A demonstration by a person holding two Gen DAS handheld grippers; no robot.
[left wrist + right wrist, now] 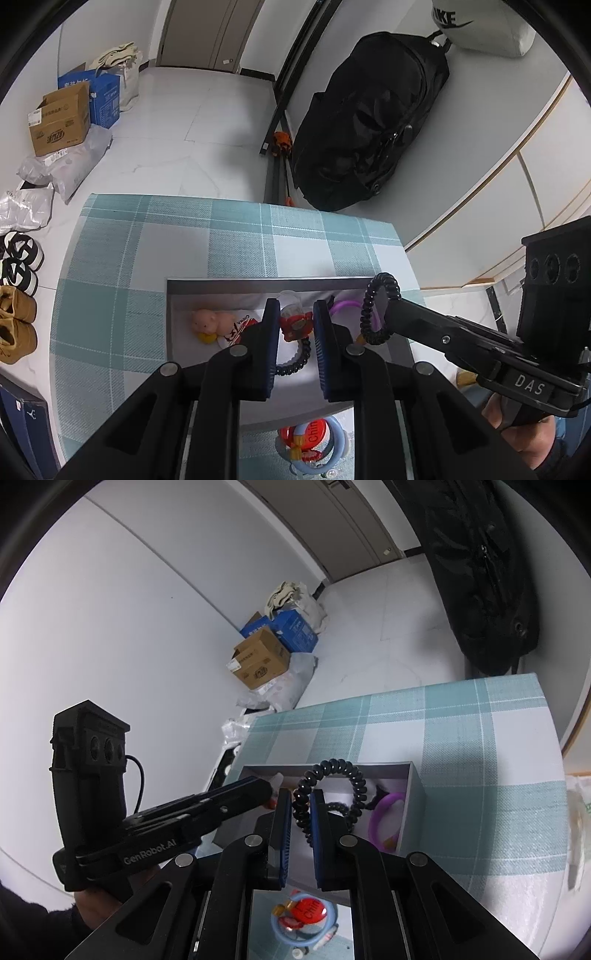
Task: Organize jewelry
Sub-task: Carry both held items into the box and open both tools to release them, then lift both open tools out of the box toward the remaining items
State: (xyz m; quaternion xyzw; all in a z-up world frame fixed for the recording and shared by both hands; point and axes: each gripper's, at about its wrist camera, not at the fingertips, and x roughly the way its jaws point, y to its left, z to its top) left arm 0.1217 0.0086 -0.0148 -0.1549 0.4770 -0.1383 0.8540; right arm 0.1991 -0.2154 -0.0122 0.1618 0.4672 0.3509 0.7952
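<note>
Looking along my left hand-held gripper point(295, 332), I see its jaws nearly shut on a small red charm point(294, 324), held over the open grey box point(258, 286) on the checked bench point(147, 258). A black beaded bracelet point(291, 363) lies in the box just below the charm, partly behind the fingers. A pink doll figure point(207, 322) lies to the left in the box, a purple ring point(345, 306) to the right. My right hand-held gripper point(384, 317) enters from the right, carrying a black coil hair tie point(373, 310) above the box's right end.

Right wrist view: my right hand-held gripper point(300, 814) is clamped on the black coil hair tie point(332, 771), whose loop stands up beyond the fingertips, over the box point(415, 786). The purple ring point(384, 823) lies inside to the right. The left hand-held gripper point(267, 792) reaches in from the left, closed. A blue ring and red badge point(308, 912) lie on the bench beneath my gripper.
</note>
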